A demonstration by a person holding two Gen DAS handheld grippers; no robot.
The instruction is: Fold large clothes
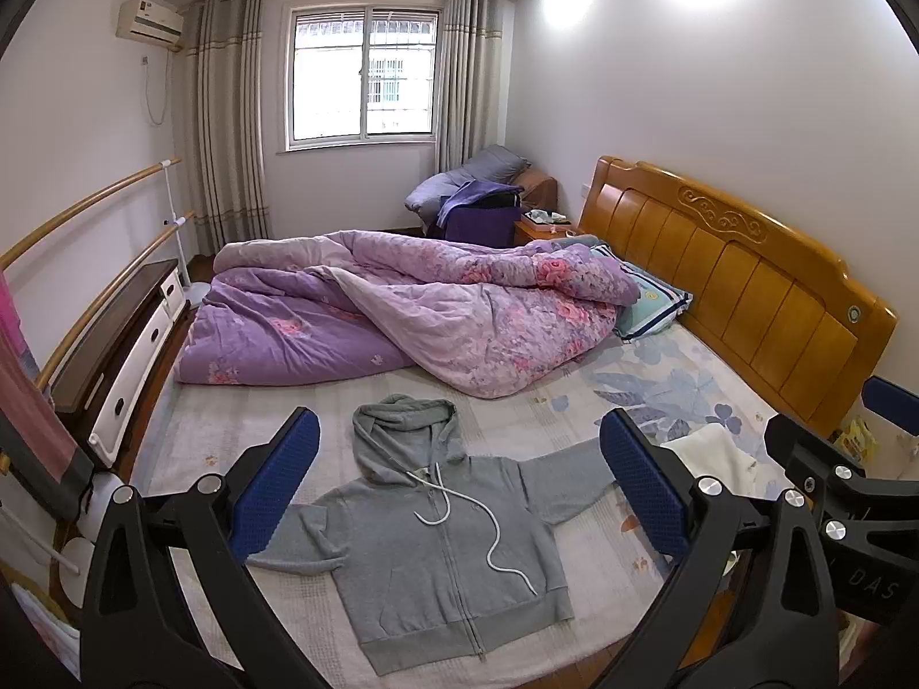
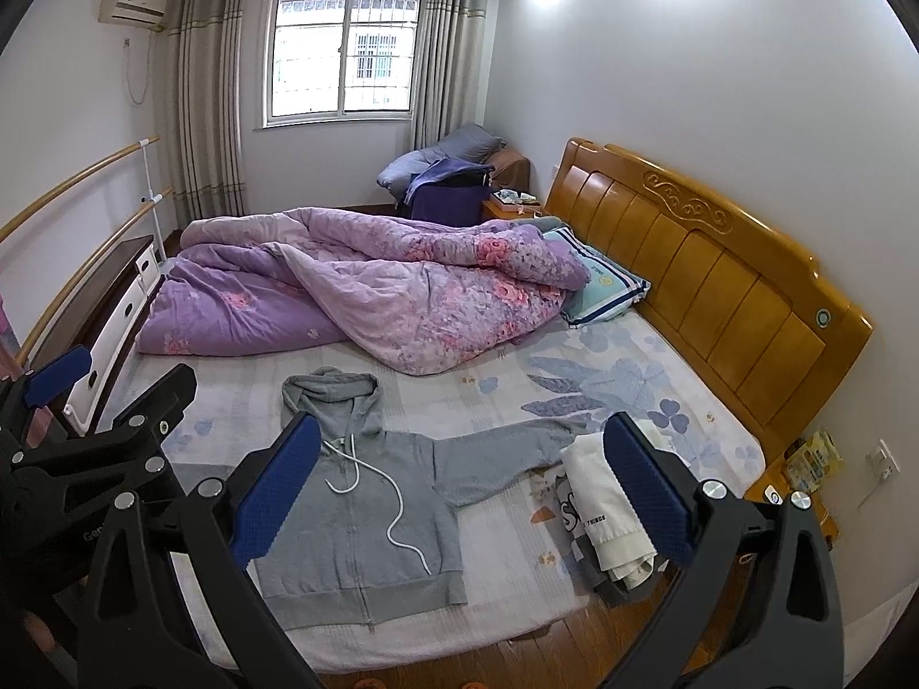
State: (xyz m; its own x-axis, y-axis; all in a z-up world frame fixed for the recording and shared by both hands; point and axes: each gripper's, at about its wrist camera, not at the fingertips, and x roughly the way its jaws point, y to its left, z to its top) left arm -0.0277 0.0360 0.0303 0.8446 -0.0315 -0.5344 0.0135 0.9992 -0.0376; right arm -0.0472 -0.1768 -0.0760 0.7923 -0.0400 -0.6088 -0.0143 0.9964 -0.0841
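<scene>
A grey zip-up hoodie (image 1: 442,551) is laid flat, front side up, on the near part of the bed (image 1: 660,379), with its hood spread above the collar, both sleeves stretched out sideways and a white drawcord (image 1: 488,522) trailing loosely across the chest. The fabric appears to be a soft, matte fleece knit with ribbed cuffs and hem band; it is judged light, limp and unlikely to slip, though it will sag and crease wherever it is lifted unsupported. A hold is best taken at a sleeve cuff or at a shoulder seam and hem corner, where the doubled cloth gives the pads something to pinch. The left claw (image 1: 459,482) is held wide open above the garment with nothing in it, its blue textured pads (image 1: 275,482) clear of the cloth. The right claw (image 2: 459,488) is likewise spread wide and empty. Just beside the outstretched sleeve a folded white garment (image 2: 603,505) rests near the bed's edge. A crumpled purple floral quilt (image 1: 402,310) occupies the far half, before a glossy wooden headboard (image 1: 735,287).
</scene>
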